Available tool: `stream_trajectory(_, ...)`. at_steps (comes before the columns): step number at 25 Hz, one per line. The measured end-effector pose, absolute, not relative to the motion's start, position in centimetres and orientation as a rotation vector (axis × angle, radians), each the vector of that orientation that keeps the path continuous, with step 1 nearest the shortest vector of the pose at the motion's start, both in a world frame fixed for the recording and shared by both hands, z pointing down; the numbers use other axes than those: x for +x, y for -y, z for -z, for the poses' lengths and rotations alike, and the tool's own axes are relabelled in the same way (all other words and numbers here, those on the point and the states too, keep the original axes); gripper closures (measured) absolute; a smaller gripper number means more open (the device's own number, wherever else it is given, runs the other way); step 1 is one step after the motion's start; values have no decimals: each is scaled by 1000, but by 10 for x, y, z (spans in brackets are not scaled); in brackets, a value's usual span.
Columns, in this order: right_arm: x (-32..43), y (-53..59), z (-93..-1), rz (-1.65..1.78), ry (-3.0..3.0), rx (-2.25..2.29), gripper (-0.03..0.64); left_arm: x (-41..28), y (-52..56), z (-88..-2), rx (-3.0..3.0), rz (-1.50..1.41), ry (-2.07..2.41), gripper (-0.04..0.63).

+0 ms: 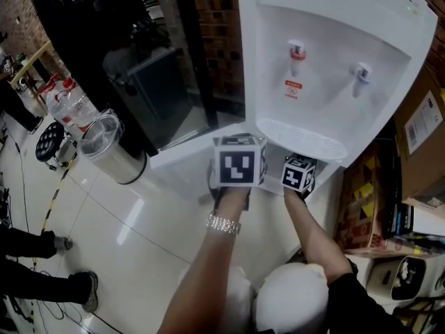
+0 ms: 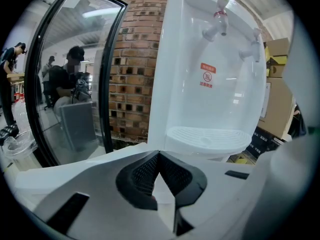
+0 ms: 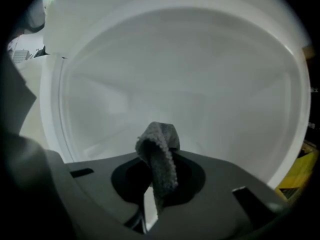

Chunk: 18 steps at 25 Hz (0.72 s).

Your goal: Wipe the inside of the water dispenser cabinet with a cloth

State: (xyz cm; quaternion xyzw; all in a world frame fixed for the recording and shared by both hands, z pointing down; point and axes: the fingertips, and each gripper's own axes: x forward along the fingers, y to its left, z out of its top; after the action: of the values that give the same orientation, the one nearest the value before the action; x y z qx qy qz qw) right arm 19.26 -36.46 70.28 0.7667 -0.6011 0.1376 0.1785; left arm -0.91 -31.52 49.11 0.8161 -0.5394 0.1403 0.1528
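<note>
Step in hand: We judge that wiping is the current step. The right gripper (image 3: 156, 184) is inside the cabinet (image 3: 200, 74) of the water dispenser (image 1: 334, 54).
Cloth location: The cloth (image 3: 161, 151) is a gray bunched fold. It stands up from the right fingers toward 12 o'clock, with white cabinet walls all around it. We cannot confirm contact with any wall.
Right fingers: Clamped on the cloth, with only the cloth's thickness between them.
Left fingers: The left gripper (image 2: 159, 155) has its tips brought together, and we see nothing held in them. It faces the dispenser front, with the drip tray (image 2: 207, 136) at 1 o'clock.
Arm pose: In the head view, both forearms reach toward 12 o'clock from the lower edge. The left wrist wears a bracelet (image 1: 223, 223). The right gripper sits at 3 o'clock of the left, just beside it and beneath the drip tray.
Next move: We would press the fold against a wall and sweep it across. This calls for a firm clamp, so that the cloth does not slip out.
</note>
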Motion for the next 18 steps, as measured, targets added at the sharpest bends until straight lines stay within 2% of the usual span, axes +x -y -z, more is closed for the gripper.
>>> stream_trajectory(10,112,369,-723,-558,2128,1843,595,-6,314,-489,2345,-401,1541,594)
stream_trajectory(18,179,358,-725,-480,1747,2062,595,-7,315,-490,2338,-407,1545,594)
